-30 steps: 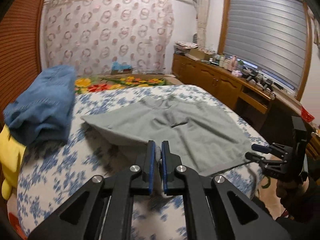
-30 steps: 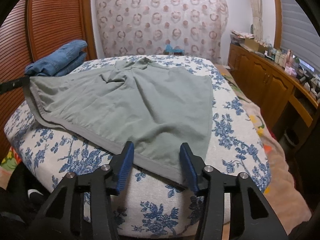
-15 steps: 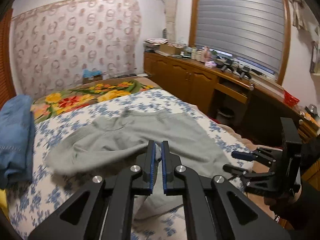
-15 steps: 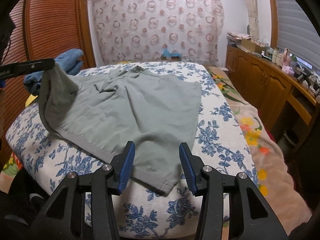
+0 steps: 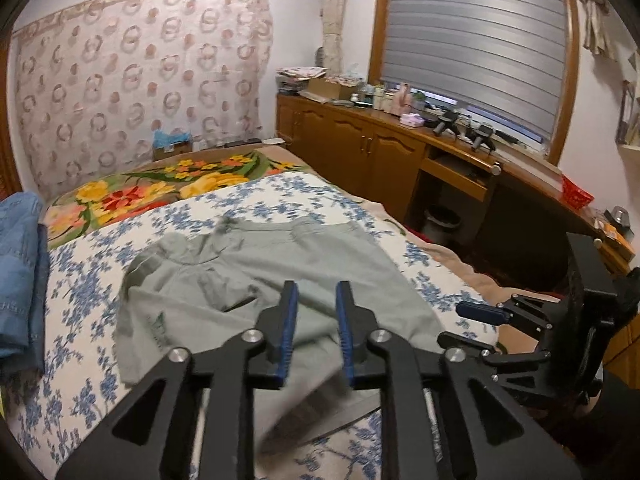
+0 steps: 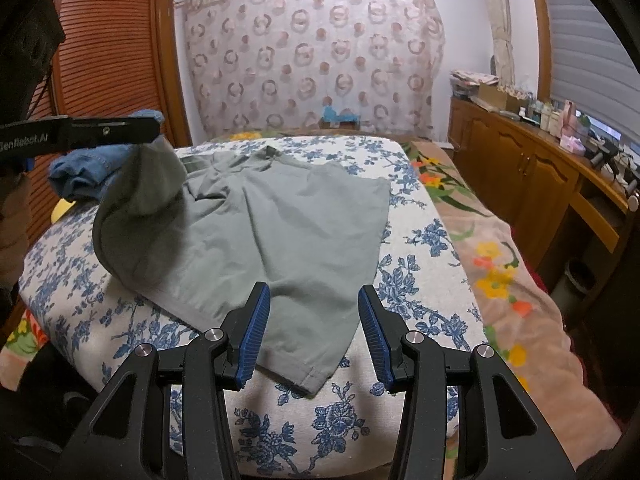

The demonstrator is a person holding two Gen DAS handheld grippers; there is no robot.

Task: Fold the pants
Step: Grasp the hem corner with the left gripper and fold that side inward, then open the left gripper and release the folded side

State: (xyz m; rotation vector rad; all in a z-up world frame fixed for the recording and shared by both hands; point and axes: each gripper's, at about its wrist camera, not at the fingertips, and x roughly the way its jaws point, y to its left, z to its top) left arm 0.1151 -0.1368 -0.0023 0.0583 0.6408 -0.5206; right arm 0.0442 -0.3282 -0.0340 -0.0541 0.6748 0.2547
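Note:
Grey-green pants lie spread on the blue-flowered bed; they also show in the left wrist view. My left gripper is open above the cloth, with blurred fabric dropping below its jaws. In the right wrist view the left gripper's finger is high at the left, with the lifted corner of the pants hanging just under it. My right gripper is open and empty over the near hem, and shows at the right of the left wrist view.
Folded blue jeans lie at the bed's left side. A flowered blanket covers the far end. Wooden cabinets and a cluttered desk run along the right wall. A louvred wooden door stands at the left.
My left gripper, shut on the pants' corner, carried it up and over toward the right, then opened. The right gripper stayed open near the hem.

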